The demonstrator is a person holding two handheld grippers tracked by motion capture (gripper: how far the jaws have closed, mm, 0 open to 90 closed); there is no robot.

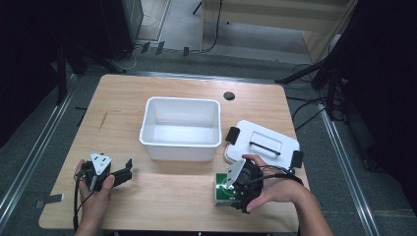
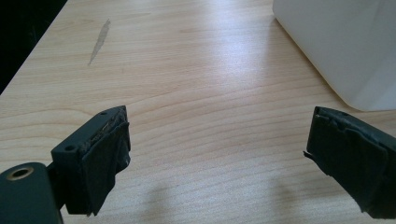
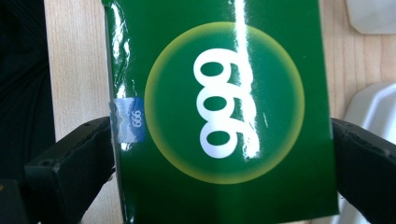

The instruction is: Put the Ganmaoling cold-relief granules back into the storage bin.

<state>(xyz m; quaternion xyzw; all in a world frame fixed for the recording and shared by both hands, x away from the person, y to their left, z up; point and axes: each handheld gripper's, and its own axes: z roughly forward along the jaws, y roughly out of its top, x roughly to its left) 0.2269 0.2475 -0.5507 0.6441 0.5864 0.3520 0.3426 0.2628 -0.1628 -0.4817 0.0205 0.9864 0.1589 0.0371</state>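
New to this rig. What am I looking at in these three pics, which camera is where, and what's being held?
No robot arm here: a person holds a handheld two-finger gripper in each hand at a wooden table. The high view is a fixed camera looking down from the person's side. The other two cameras ride on the grippers and look along their black fingers.

On the table: an open white bin, its white lid with black latches lying beside it, and a green box printed "999".

The left gripper is open over bare wood, fingers wide apart, holding nothing. The right gripper has a finger against each side of the green box and looks shut on it, while it lies on the table.
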